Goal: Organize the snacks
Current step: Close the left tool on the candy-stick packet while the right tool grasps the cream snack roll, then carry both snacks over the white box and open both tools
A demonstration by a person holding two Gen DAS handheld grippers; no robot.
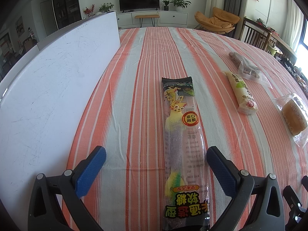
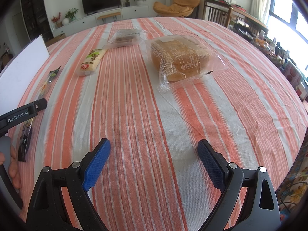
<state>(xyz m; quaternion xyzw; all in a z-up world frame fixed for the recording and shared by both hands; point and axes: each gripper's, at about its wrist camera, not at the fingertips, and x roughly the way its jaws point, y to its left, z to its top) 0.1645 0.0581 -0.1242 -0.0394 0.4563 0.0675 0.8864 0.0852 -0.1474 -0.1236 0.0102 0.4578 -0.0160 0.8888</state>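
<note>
Both claws are spread wide and grip nothing. The left claw (image 1: 156, 156) straddles the long gummy candy pack (image 1: 182, 134) lying mid-frame; its slick wrapper could slide out or buckle. The right claw (image 2: 154, 150) hovers below the bread bag (image 2: 181, 57) at upper centre.

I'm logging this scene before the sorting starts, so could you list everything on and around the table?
gummy candy pack: 1, clear with yellow candy and black ends, between the left jaws
cream snack stick: 1, cream with green print, table middle
small clear pack: 1, brown pieces inside, far side
bread bag: 1, clear with golden bread, ahead of the right jaws
striped tablecloth: 1, orange and white, covers the table
white board: 1, white, left edge
TV: 1, black, far wall
left gripper: 1, blue pads, open
right gripper: 1, blue pads, open
hand: 1, lower left
</note>
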